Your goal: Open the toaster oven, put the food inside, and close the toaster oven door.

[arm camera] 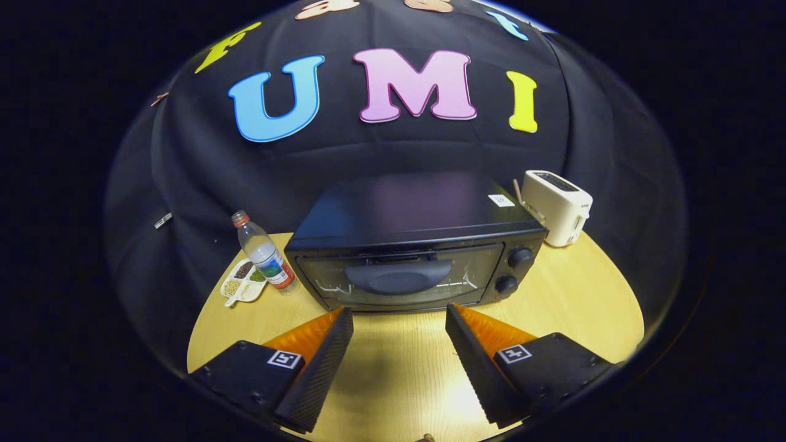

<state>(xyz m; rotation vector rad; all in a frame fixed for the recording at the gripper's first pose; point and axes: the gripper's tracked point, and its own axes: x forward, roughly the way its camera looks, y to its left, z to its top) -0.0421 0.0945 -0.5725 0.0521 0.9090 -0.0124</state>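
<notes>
Tongs (399, 316) spread wide, empty, over wooden desk (583, 288), just ahead: black metal toaster oven (417, 245) w/ glass door shut.

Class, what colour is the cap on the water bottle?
Red, seen in the gripper view: bottle cap.

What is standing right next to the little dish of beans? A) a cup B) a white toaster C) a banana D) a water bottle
D: the water bottle stands right beside the dish of beans, by the closed toaster oven, beyond the open gripper; the white toaster is on the oven's other side.
</notes>
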